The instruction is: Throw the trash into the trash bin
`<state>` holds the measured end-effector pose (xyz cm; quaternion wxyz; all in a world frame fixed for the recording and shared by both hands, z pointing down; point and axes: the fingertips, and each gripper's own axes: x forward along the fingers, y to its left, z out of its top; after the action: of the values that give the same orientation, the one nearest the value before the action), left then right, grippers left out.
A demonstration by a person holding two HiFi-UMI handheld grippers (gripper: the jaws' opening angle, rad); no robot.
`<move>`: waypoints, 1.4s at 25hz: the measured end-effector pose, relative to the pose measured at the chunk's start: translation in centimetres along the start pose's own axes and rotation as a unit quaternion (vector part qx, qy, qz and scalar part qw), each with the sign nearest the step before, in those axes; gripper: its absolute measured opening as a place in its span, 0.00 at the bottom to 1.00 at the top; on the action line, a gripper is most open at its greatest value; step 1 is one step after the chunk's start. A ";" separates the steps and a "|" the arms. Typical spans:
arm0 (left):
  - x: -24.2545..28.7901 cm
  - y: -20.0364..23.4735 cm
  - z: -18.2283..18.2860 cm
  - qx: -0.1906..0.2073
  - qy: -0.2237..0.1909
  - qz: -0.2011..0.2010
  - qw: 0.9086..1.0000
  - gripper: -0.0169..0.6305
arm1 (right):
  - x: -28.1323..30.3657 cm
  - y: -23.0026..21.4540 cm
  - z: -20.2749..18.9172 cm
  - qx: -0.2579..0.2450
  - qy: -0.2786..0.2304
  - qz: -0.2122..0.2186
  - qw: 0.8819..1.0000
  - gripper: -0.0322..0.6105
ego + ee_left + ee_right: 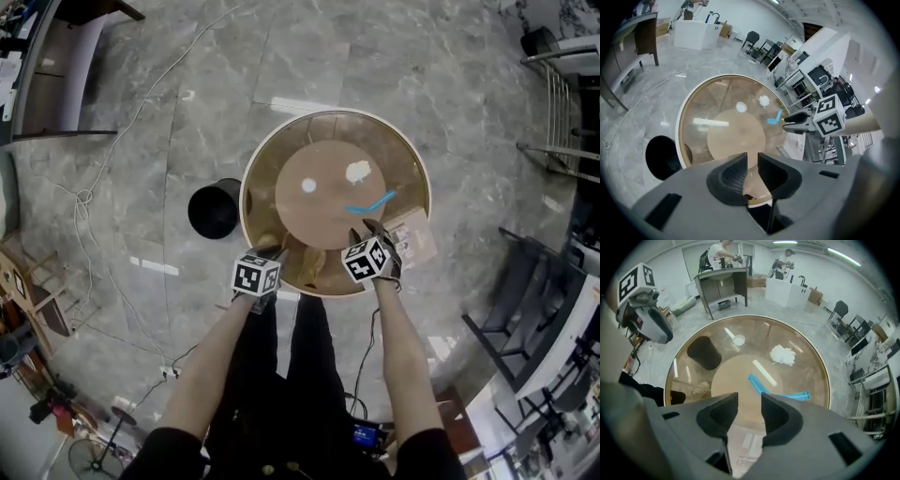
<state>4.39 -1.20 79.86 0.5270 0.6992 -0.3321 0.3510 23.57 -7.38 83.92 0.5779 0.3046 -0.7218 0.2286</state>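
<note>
On a round glass table (246, 178) lie a crumpled white tissue (358, 172), a small white round piece (308, 186) and a bent blue strip (370, 202). A black trash bin (215, 208) stands on the floor left of the table. My right gripper (367, 228) hangs over the table's near right part, close to the blue strip (757, 384), open with nothing between its jaws (750, 404). Over the near left rim, my left gripper (272, 251) also holds nothing; its jaws stand slightly apart (752, 161). The tissue (783, 355) lies beyond the strip.
A printed sheet (412, 234) lies on the floor under the table's right side, and brownish crumpled stuff (701, 390) shows through the glass. A cable (84, 197) runs over the floor at left. Desks and chairs (525, 309) stand around the room, with people at the far benches.
</note>
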 end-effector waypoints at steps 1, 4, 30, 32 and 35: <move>0.5 0.4 0.7 0.001 -0.002 0.000 1.000 0.14 | 0.7 -0.2 0.2 -0.006 0.003 0.000 1.000 0.30; 1.8 1.3 2.7 0.006 -0.007 0.002 1.000 0.14 | 2.5 -1.1 0.6 -0.024 0.009 -0.003 1.000 0.29; -6.8 9.4 0.6 -0.110 -0.070 0.046 0.990 0.12 | 0.0 7.7 10.7 -0.142 0.000 0.016 0.990 0.06; -8.2 10.6 -0.2 -0.131 -0.084 0.054 0.986 0.12 | -0.3 10.3 12.4 -0.170 -0.008 0.028 0.985 0.06; -10.4 12.8 -1.5 -0.172 -0.112 0.066 0.976 0.12 | -0.5 14.3 15.5 -0.221 -0.020 0.049 0.974 0.06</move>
<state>-12.04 -1.60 77.90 0.5746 0.6091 -0.4903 0.2420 2.75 -7.71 80.20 0.6047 0.1383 -0.7797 0.0853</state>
